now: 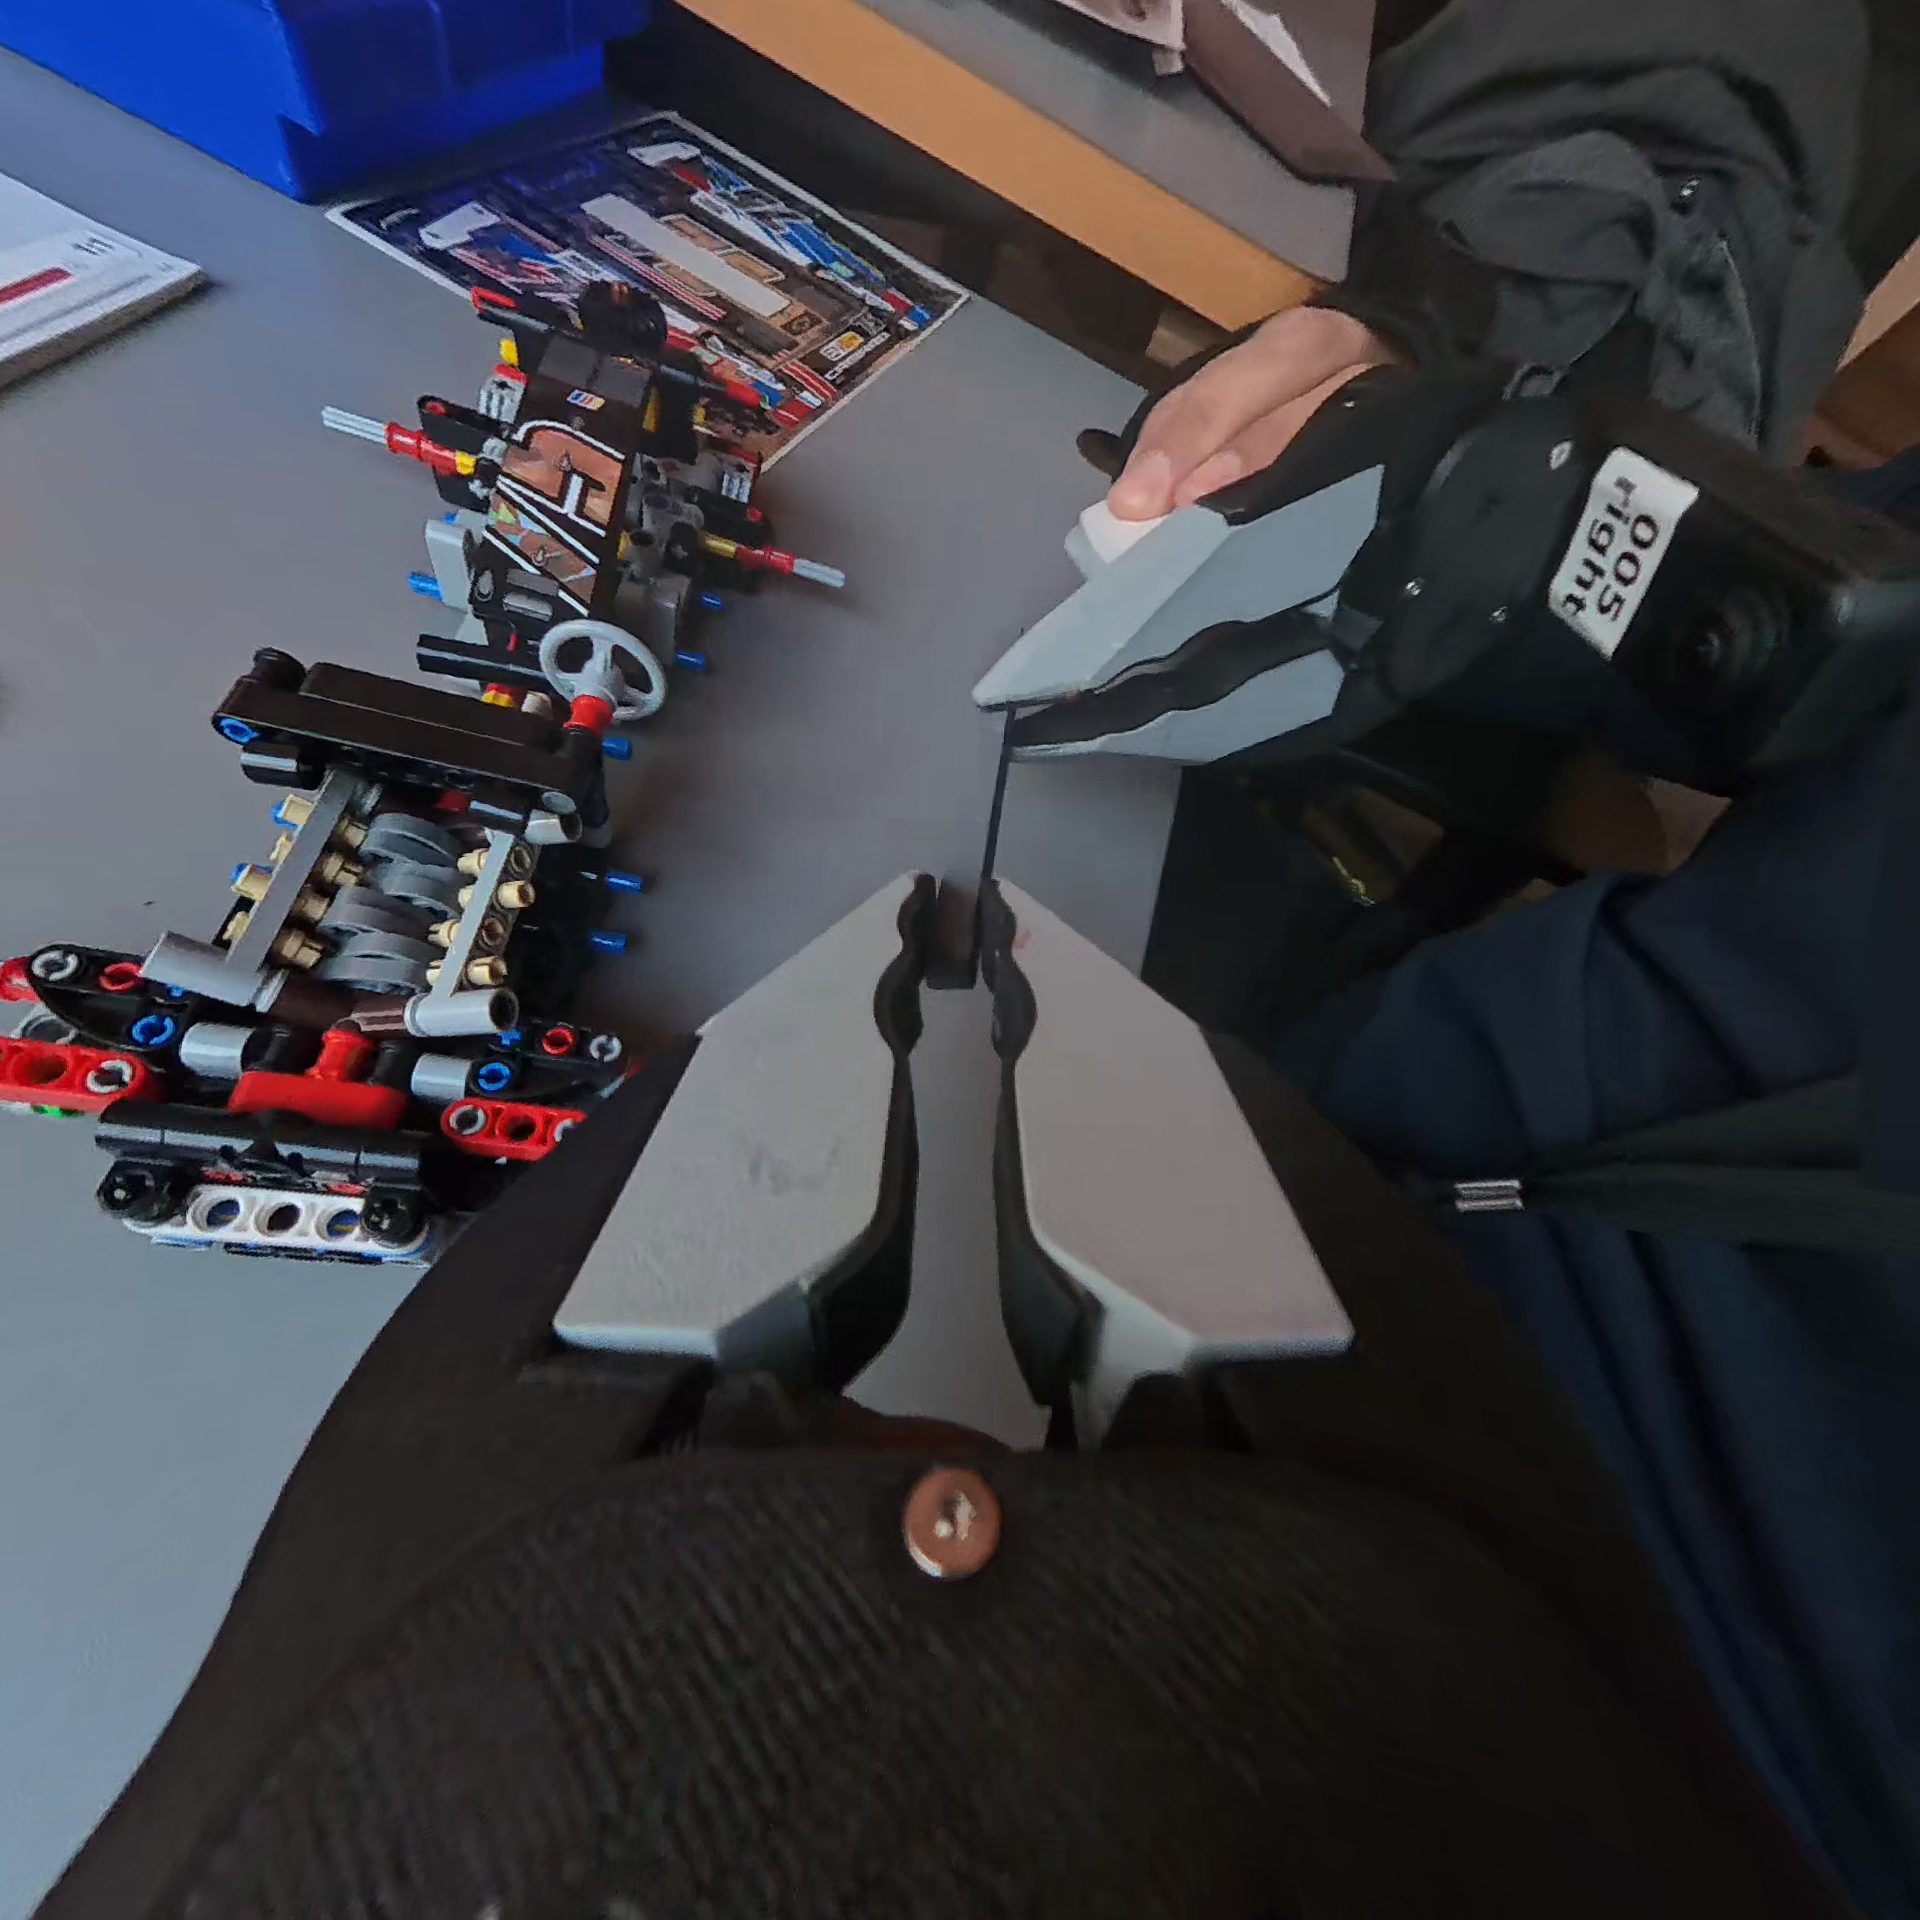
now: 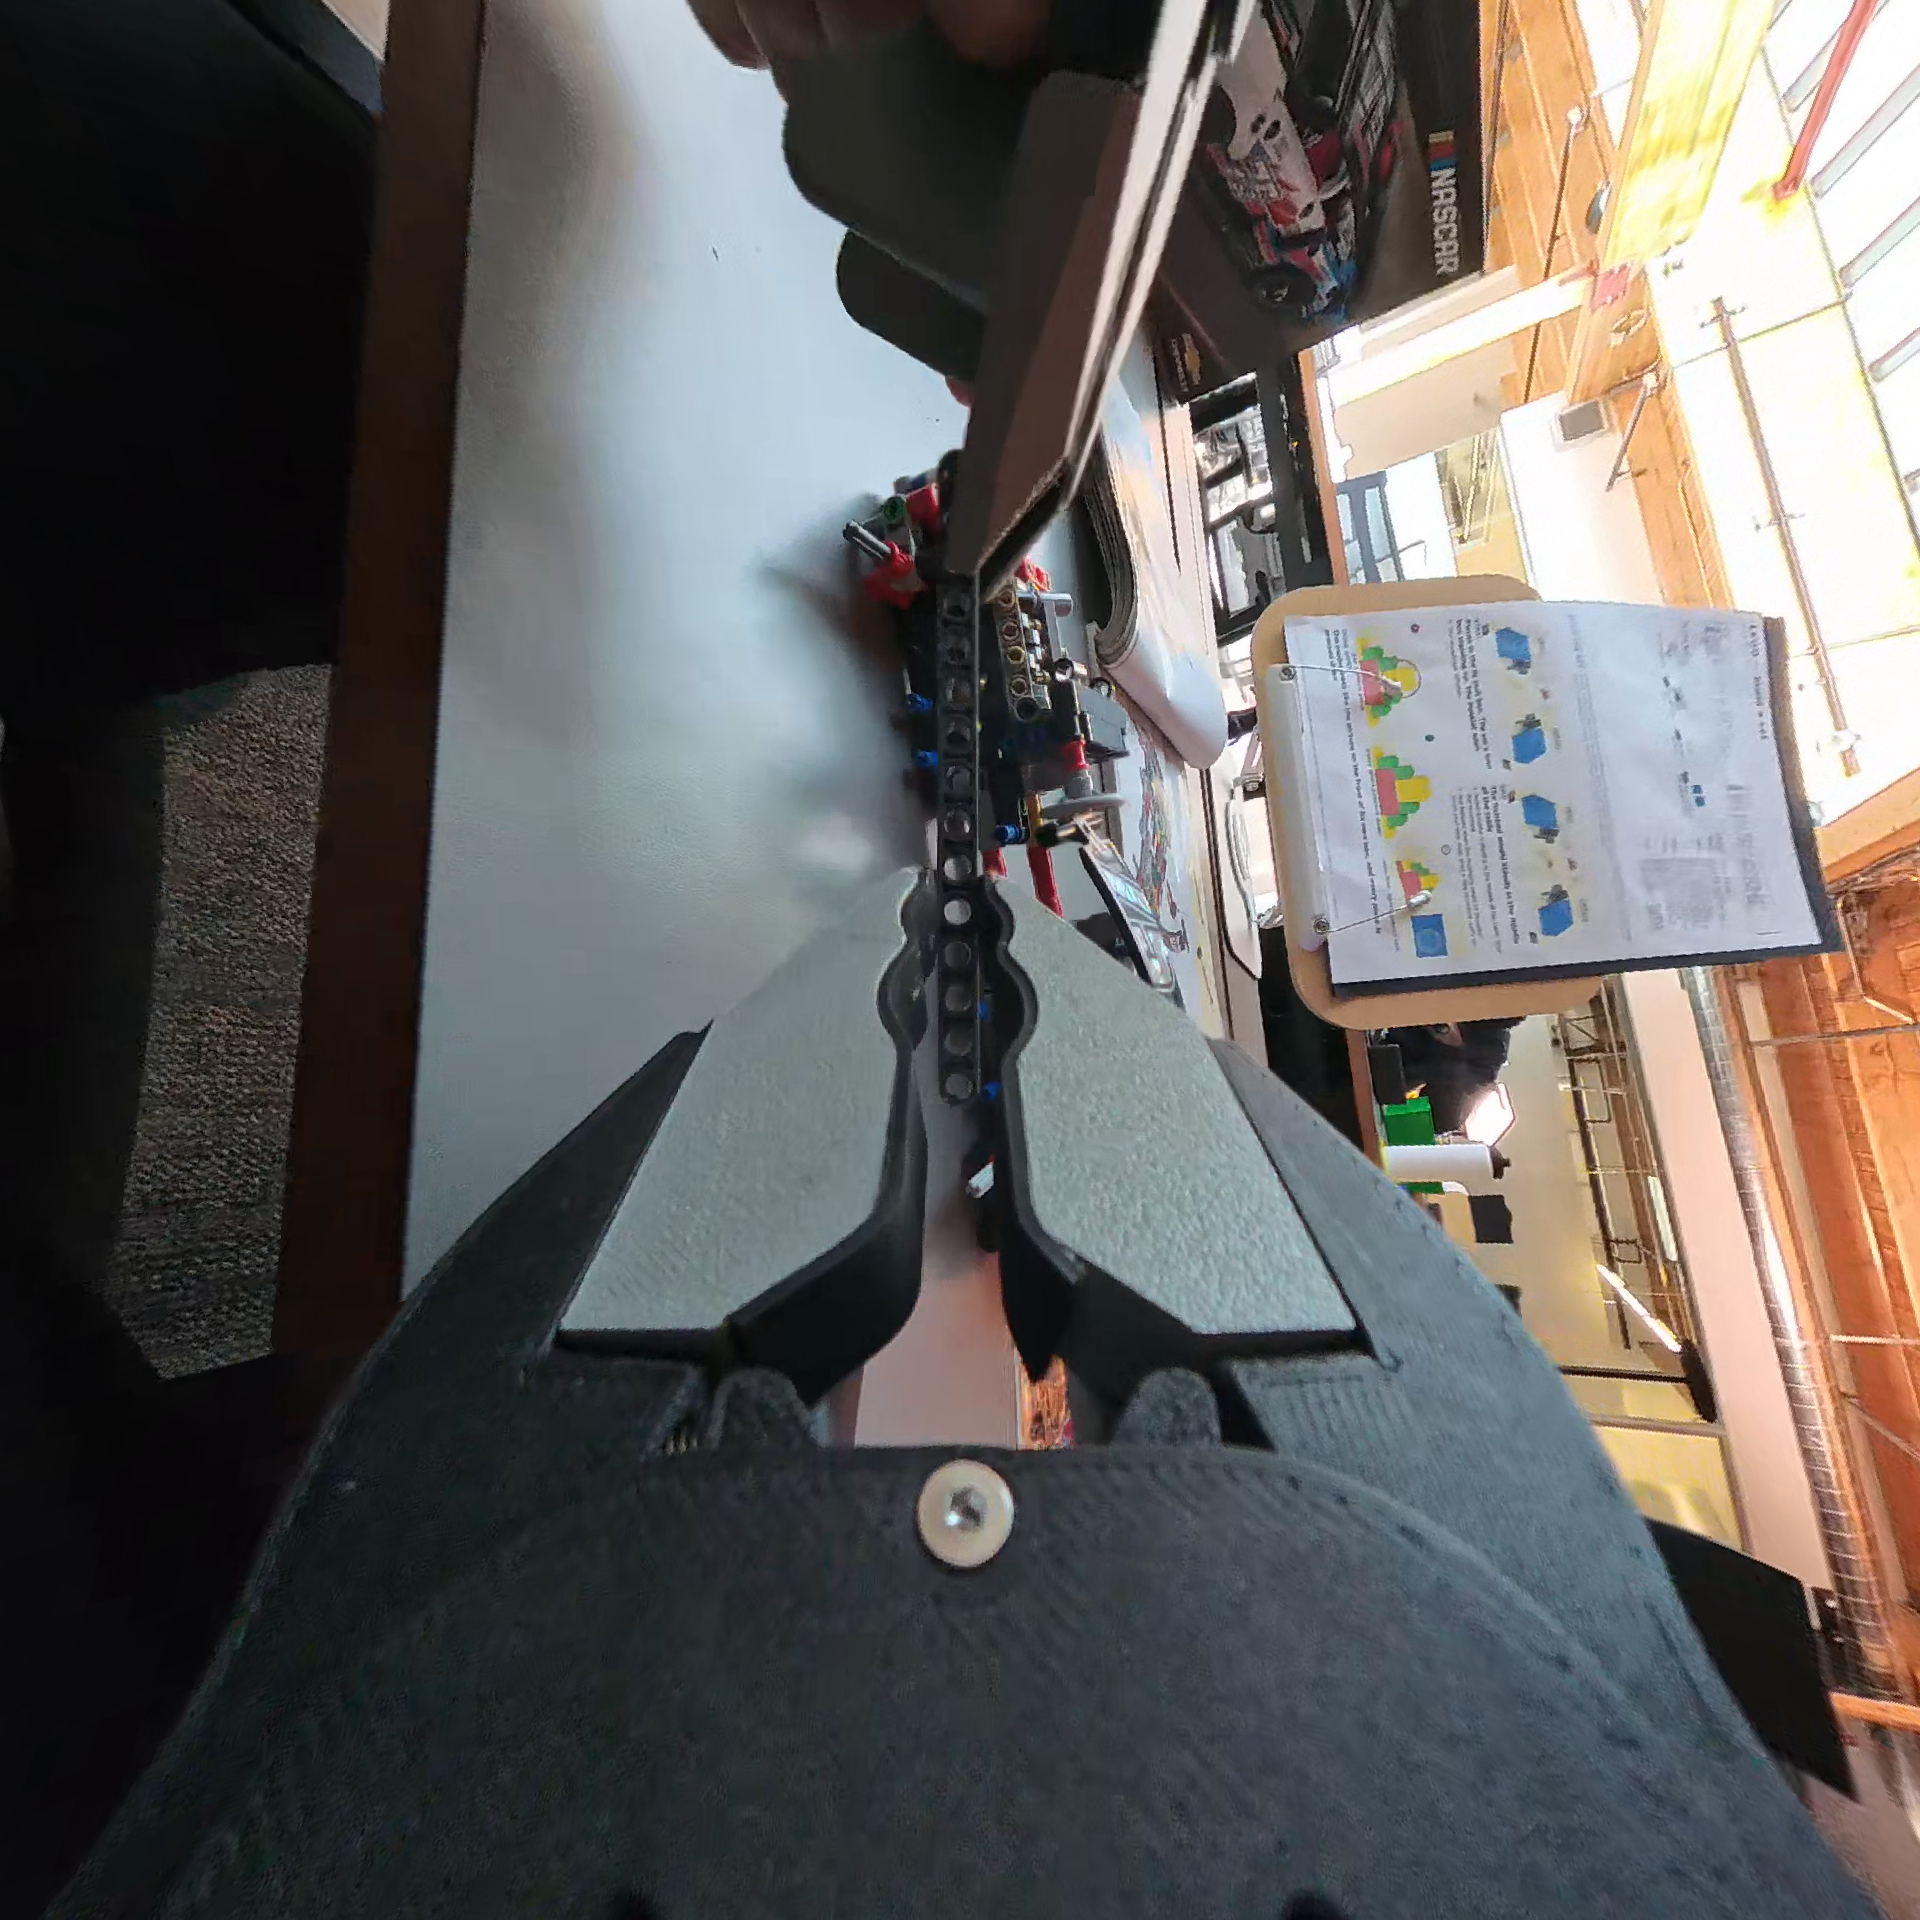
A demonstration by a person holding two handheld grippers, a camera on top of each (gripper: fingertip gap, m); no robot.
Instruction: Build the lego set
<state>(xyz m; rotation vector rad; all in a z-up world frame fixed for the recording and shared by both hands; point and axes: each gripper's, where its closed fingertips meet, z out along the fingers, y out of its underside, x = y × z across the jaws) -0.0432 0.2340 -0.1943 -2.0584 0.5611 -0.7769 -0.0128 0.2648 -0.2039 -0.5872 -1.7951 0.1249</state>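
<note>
Inspector: Presently, your right tool (image 2: 958,904) is clamped on a long black beam with a row of holes (image 2: 958,727), pads pressing its two narrow edges. Your left tool (image 1: 954,914) is closed on the beam's far end (image 1: 992,821).

Operator: So where does the piece sit?

Inspector: Held in the air between both tools, above the grey bench (image 1: 831,727), just beside the part-built brick car chassis (image 1: 416,883). A sticker sheet (image 1: 665,270) lies beyond.

Operator: How will it handle?

Inspector: I judge it light, rigid plastic, smooth-sided, so apt to pivot if you grip one point. Hold it across the flat faces near each end, as you do.
</note>
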